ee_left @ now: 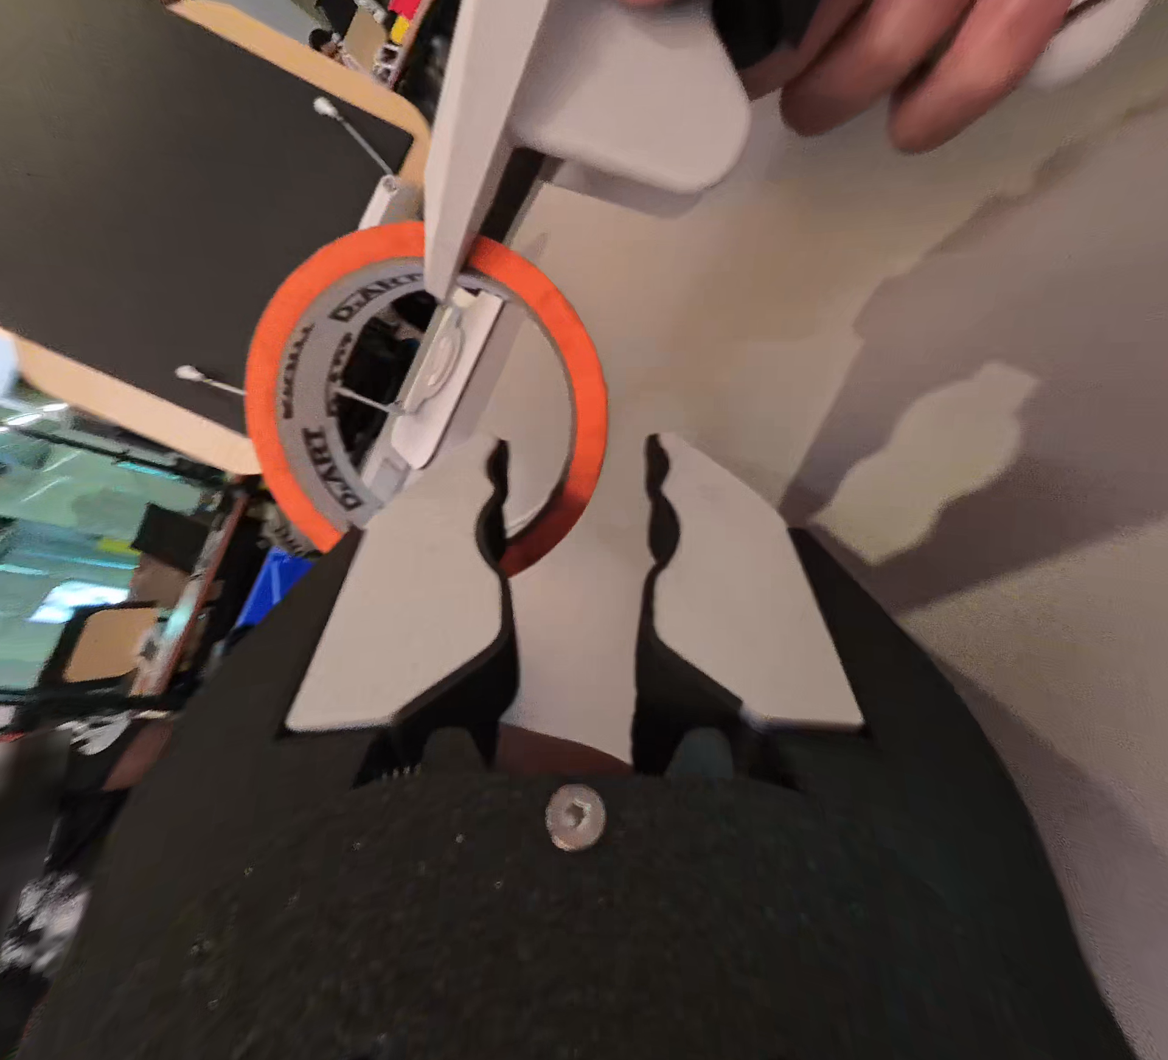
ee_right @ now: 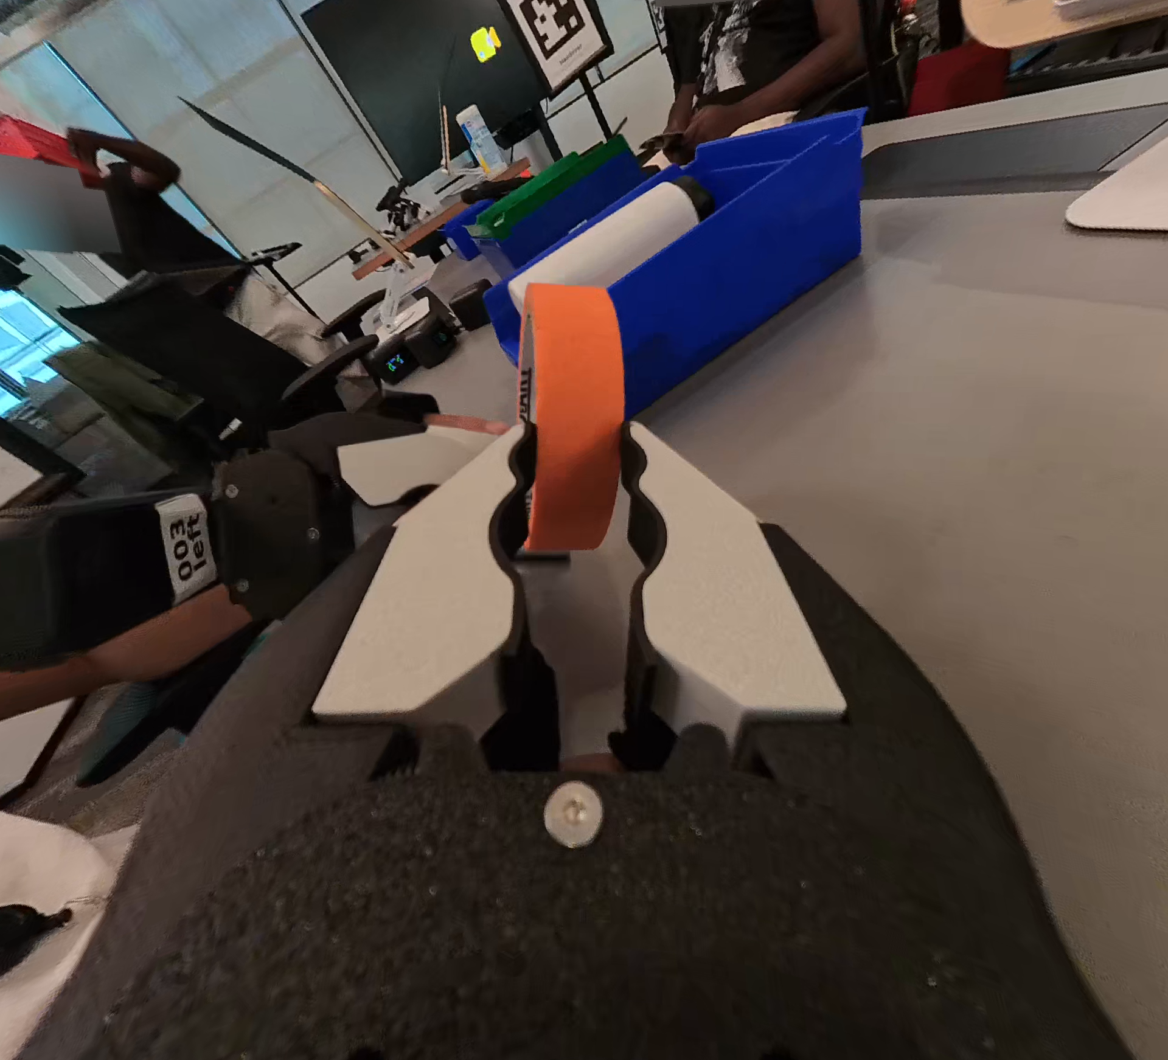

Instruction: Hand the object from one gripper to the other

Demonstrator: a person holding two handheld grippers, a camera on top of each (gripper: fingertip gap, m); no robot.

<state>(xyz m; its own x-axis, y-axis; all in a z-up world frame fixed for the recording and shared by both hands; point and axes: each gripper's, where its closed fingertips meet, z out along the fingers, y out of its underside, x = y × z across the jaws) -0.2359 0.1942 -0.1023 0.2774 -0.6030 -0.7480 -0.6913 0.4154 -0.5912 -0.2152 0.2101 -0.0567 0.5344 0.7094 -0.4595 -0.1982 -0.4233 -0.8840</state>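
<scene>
Orange tape roll (ee_right: 572, 417): held upright above grey table (ee_right: 948, 461), clamped betw. right gripper (ee_right: 574, 464) fingers. Left gripper (ee_left: 575, 499): jaws parted, nothing grasped, roll just ahead. Blue bin (ee_right: 727, 271) behind.

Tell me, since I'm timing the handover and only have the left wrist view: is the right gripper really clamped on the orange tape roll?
Observer: Yes. On the right gripper, both fingers press the flat sides of the orange tape roll, which is held edge-on.
Operator: Is anything beyond the roll?
Observer: A blue bin stands on the grey table, and it holds a white bottle with a dark cap.
</scene>
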